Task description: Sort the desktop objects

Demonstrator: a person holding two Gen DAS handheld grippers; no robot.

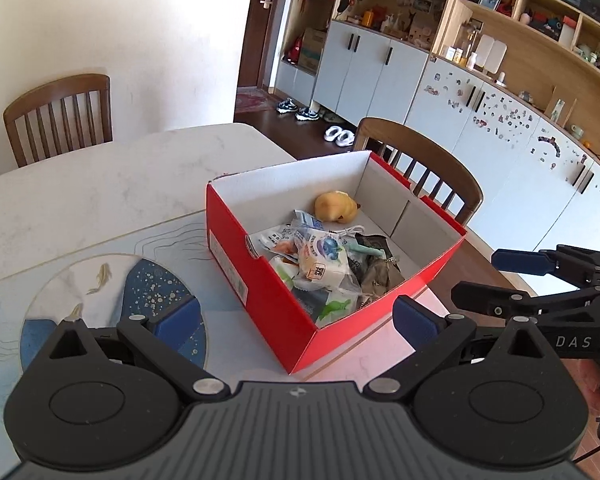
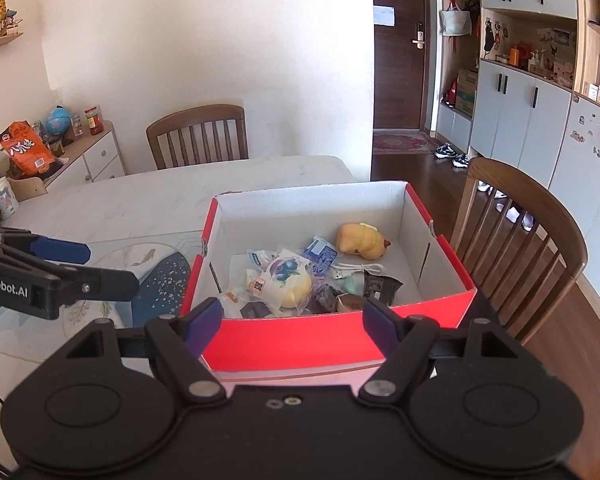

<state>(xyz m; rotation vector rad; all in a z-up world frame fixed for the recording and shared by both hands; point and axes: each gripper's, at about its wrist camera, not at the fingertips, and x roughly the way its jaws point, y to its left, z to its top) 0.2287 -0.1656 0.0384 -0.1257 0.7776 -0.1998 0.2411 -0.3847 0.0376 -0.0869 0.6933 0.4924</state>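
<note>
Red box sat open-topped on the white marble table, centre of both frames, its lower corner pointing at the lens in the left wrist view. Inside lay a heap of small things: a yellow plush toy toward the far right corner, a round bun in a clear wrapper with a blueberry picture near the middle, a white cable just behind it, a dark snack packet to the right, and other wrappers too jumbled to tell apart. A blue and white placemat with fish on it lay left of the box, touching or running under its near edge. Left gripper hovered at the bottom of its own frame, jaws spread wide, nothing between the blue pads. Right gripper likewise hung low in its frame, jaws well apart, empty, framing the box's near red wall. Each gripper showed at the edge of the other's view. Wooden chair stood right of the box; a second chair at the table's far side.
</note>
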